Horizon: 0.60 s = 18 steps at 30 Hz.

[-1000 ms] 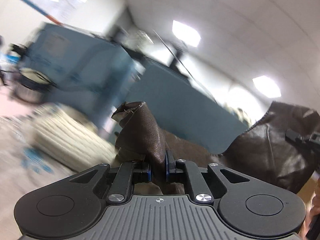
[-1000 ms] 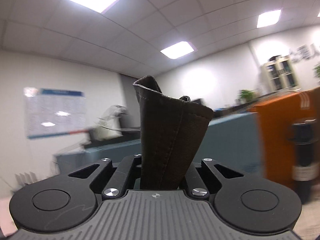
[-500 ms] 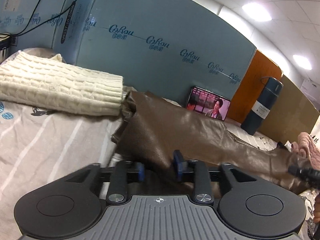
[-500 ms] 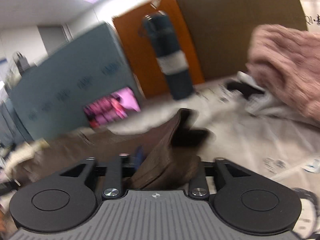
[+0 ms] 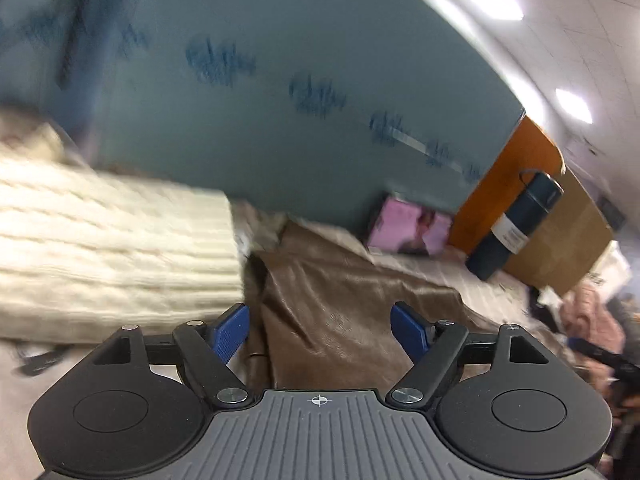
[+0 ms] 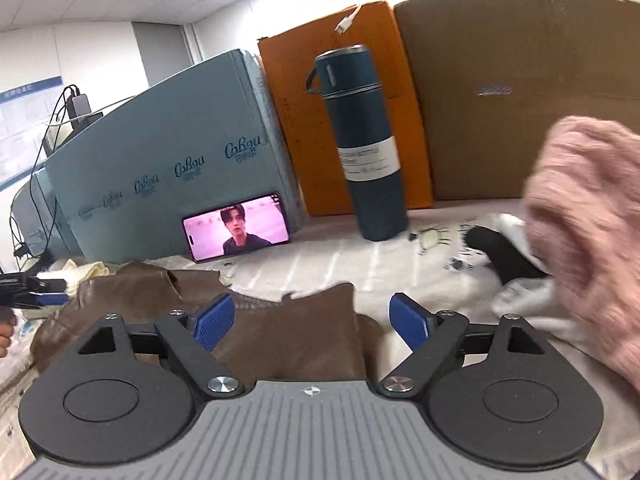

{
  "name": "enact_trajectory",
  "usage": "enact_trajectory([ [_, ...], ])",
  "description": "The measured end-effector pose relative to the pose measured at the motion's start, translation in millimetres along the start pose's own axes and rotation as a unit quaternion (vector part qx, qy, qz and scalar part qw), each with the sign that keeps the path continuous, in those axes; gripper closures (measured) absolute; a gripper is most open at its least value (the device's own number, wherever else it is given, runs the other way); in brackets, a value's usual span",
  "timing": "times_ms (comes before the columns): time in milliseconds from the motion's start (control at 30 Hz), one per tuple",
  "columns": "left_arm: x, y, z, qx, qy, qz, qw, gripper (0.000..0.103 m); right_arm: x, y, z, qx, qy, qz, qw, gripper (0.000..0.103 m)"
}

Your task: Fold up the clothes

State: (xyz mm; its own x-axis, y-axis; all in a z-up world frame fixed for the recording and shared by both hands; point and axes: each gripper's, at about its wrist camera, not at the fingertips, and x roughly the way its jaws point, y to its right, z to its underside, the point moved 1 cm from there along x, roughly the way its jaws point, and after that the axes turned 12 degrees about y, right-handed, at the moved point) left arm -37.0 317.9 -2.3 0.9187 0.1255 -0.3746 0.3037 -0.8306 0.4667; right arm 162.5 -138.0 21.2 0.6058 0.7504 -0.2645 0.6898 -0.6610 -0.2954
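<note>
A brown leather-like garment (image 5: 340, 312) lies spread on the striped sheet; it also shows in the right wrist view (image 6: 288, 336). My left gripper (image 5: 320, 332) is open just above one end of it, its blue pads (image 5: 230, 332) apart and holding nothing. My right gripper (image 6: 310, 326) is open over the other end, pads (image 6: 408, 326) apart and empty. The left gripper's tip (image 6: 40, 300) shows at the far left of the right wrist view.
A folded cream knit sweater (image 5: 112, 256) lies left of the brown garment. A pink fuzzy garment (image 6: 592, 220) sits at the right. A phone (image 6: 236, 236), a dark blue flask (image 6: 364, 160) and cardboard boxes (image 6: 500, 92) stand along the back.
Both grippers brought the brown garment down from the air onto the sheet, then opened and let go. It now lies flat between them.
</note>
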Motion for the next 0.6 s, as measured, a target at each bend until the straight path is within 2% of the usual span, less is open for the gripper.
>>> enact_trajectory([
  [67, 13, -4, -3, -0.012, -0.018, 0.016, 0.9996, 0.024, 12, 0, 1, 0.002, -0.018, -0.012, 1.0, 0.019],
  [100, 19, -5, -4, -0.018, -0.026, 0.024, 0.9992, 0.024, 14, 0, 2, 0.002, -0.021, -0.018, 1.0, 0.023],
  [167, 17, 0, -8, -0.014, -0.009, 0.05, 0.9986, 0.024, 14, 1, 5, 0.011, -0.014, -0.039, 0.999, 0.023],
  [200, 16, 2, -11, -0.015, 0.001, 0.074, 0.9972, 0.024, 12, 3, 5, 0.018, -0.009, -0.053, 0.998, 0.023],
  [267, 18, 7, -18, -0.019, 0.017, 0.109, 0.9937, 0.024, 9, 3, 5, 0.024, -0.002, -0.071, 0.997, 0.029],
  [300, 22, 10, -19, -0.013, 0.019, 0.111, 0.9935, 0.024, 10, 2, 5, 0.023, -0.003, -0.075, 0.997, 0.036],
  [333, 28, 14, -18, 0.004, 0.014, 0.098, 0.995, 0.027, 10, 1, 5, 0.021, -0.003, -0.079, 0.997, 0.041],
  [367, 34, 18, -18, 0.021, 0.01, 0.085, 0.9961, 0.047, 12, 1, 6, 0.02, -0.007, -0.074, 0.997, 0.045],
  [400, 39, 23, -17, 0.038, 0.005, 0.072, 0.9967, 0.064, 14, 1, 8, 0.017, -0.013, -0.064, 0.998, 0.053],
  [433, 43, 27, -13, 0.064, 0.002, 0.053, 0.9965, 0.088, 16, 3, 10, 0.017, -0.019, -0.051, 0.998, 0.064],
  [467, 42, 27, -10, 0.077, 0.007, 0.043, 0.9961, 0.096, 18, 6, 12, 0.016, -0.022, -0.038, 0.999, 0.069],
  [500, 40, 28, -7, 0.089, 0.012, 0.032, 0.9954, 0.098, 19, 8, 14, 0.014, -0.024, -0.027, 0.999, 0.079],
  [533, 39, 28, -4, 0.101, 0.017, 0.022, 0.9945, 0.102, 20, 8, 16, 0.01, -0.026, -0.023, 0.999, 0.085],
  [600, 25, 32, -1, 0.1, 0.046, 0.028, 0.9936, 0.102, 18, 6, 17, -0.002, -0.025, -0.022, 0.999, 0.092],
])
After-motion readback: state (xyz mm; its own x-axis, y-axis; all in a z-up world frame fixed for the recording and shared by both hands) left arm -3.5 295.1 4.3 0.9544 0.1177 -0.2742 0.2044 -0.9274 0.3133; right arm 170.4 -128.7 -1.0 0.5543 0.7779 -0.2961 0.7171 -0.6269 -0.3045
